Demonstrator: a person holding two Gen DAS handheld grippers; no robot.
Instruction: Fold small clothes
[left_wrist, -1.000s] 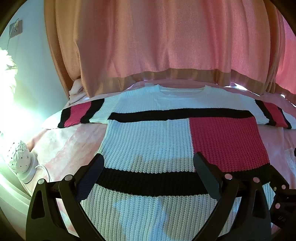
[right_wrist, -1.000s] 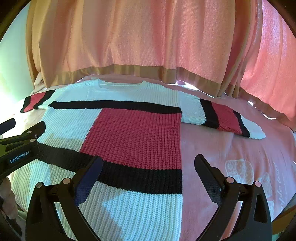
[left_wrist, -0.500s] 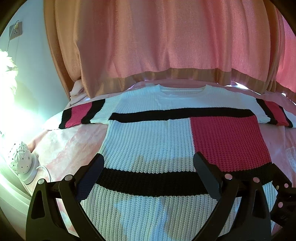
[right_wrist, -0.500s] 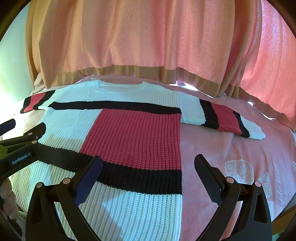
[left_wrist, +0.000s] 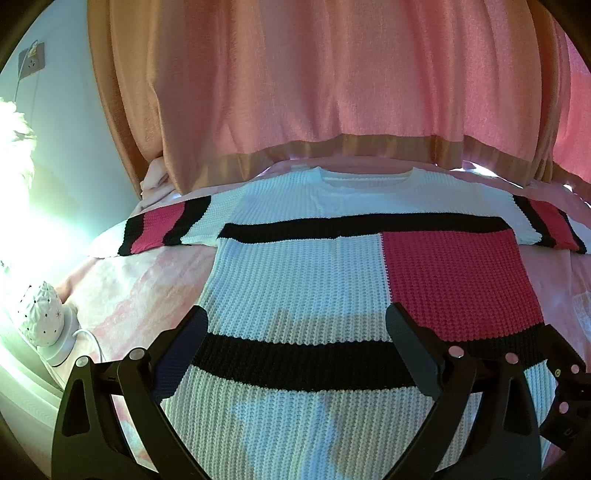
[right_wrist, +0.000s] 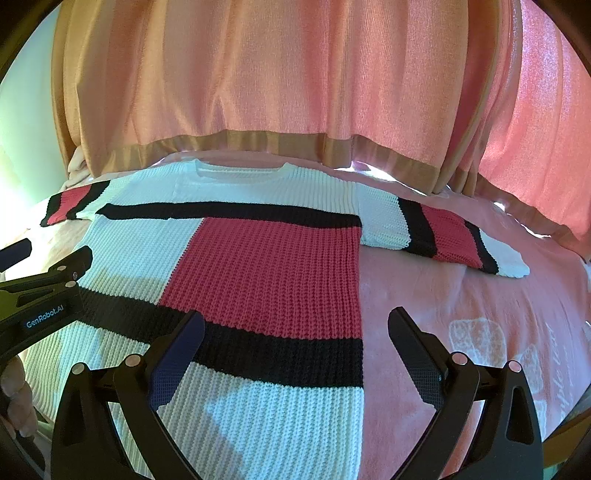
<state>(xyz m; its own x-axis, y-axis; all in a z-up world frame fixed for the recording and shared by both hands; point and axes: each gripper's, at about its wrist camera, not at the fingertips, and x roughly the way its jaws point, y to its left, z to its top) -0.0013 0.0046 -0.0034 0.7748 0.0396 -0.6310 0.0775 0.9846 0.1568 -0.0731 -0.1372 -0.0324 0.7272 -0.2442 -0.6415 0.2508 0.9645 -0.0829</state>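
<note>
Item: white knitted short-sleeved sweater with black bands and pink-red blocks, laid flat and face up on the bed, neckline toward the far edge, hem toward the near edge, both sleeves spread out sideways. Its right sleeve lies flat on the cover, banded white, black, pink-red, black, white.

Support: bed with pink patterned cover; faint white print shows on the cover near the right-hand edge. The cover is smooth, with slight creases.

Left hand-held gripper: black, jaws spread wide, holding nothing, poised above the lower white and black part of the sweater near the hem; its shadow falls on the knit. In the right wrist view its body sits at the left edge, marked "GenRobot.AI", with fingertips of a person's hand below it.

Right hand-held gripper: black, jaws spread wide, holding nothing, above the sweater's right side edge, one finger over the knit, the other over bare cover.

Room: pink curtains with tan lower border hang along the far edge of the bed. Pale wall at left with a wall socket. White perforated dome-shaped lamp on a round base stands off the bed's left edge, with a white cord.
</note>
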